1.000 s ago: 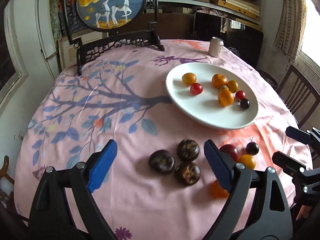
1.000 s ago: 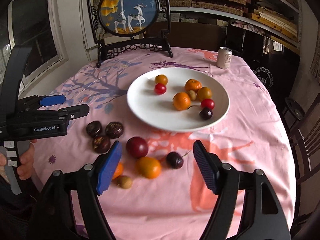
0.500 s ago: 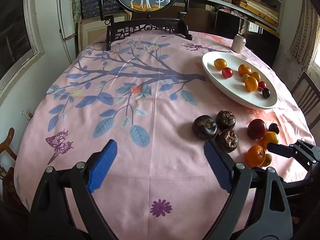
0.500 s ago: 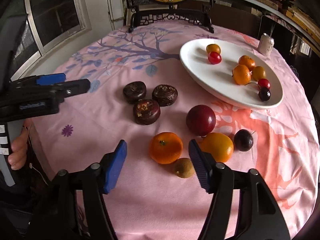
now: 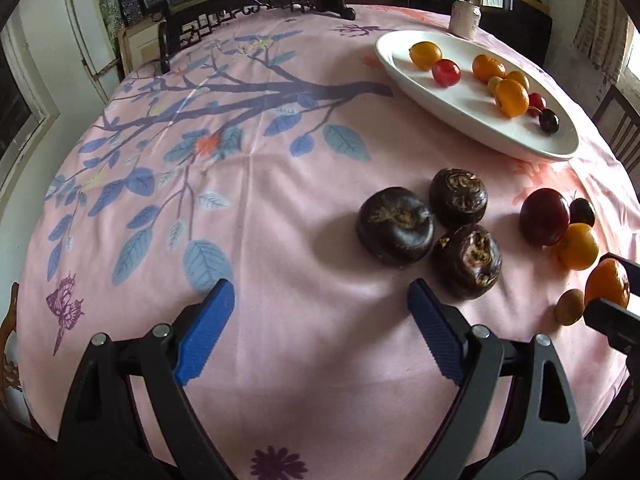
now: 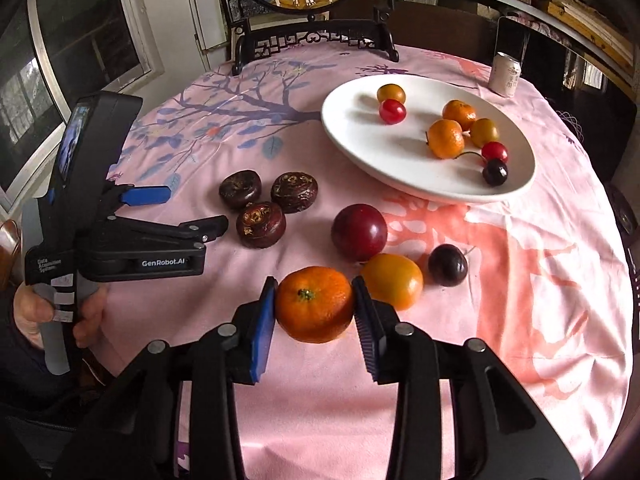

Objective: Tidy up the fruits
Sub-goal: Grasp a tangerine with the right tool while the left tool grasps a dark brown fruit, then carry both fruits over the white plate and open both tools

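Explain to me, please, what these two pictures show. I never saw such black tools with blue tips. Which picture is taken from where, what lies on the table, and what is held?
No robot is here: a person holds one hand-held two-finger gripper in each hand, and each gripper carries a camera looking forward along its blue-padded fingers.

The left wrist view shows the left gripper, open over the pink flowered tablecloth, holding nothing. In the right wrist view, the right gripper has just been closing; its pads press on a round orange mandarin.

On the cloth lie three dark brown wrinkled fruits, a large dark red plum, a yellow-orange round fruit and a small dark purple fruit. The white oval plate already holds several small fruits. A pale drink can stands behind it.
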Motion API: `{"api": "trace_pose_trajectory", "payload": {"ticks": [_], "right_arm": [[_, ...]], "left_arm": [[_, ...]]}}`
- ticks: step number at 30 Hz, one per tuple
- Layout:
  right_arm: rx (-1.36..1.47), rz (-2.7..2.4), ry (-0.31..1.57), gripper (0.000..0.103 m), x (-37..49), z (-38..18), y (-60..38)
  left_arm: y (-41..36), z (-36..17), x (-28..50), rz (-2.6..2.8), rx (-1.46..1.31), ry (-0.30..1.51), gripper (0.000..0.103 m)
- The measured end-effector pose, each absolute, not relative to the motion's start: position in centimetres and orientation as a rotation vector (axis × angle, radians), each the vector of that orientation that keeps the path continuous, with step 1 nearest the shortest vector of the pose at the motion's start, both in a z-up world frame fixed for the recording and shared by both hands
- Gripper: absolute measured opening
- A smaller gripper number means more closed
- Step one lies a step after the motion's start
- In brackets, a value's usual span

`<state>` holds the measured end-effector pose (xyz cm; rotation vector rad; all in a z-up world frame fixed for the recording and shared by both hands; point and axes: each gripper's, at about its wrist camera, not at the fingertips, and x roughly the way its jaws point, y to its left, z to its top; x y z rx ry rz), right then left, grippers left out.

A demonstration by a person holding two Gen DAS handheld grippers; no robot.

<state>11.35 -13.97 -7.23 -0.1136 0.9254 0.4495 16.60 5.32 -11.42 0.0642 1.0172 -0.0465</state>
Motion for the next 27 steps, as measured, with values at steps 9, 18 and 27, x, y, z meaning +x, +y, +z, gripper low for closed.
{"api": "trace_pose_trajectory", "payload": {"ticks": [9,18,27], "right_arm": [[0.011,0.420,0.905,0.038,10.6,-6.5,-17.5],[0.028,0.421,0.876,0.038,10.0,-5.9,-18.1],[0.057,0.376,0.862,0.038,10.7,-5.6,-19.8]], "left_arm": [[2.5,-10.9,18.9,-0.112,0.068,0.980,0.048],[3.2,-9.1,16.5,-0.136,-0.028,0.956,0.042],[1.0,-5.0,13.9,-0.250,-0.016,0.878,0.042]]}}
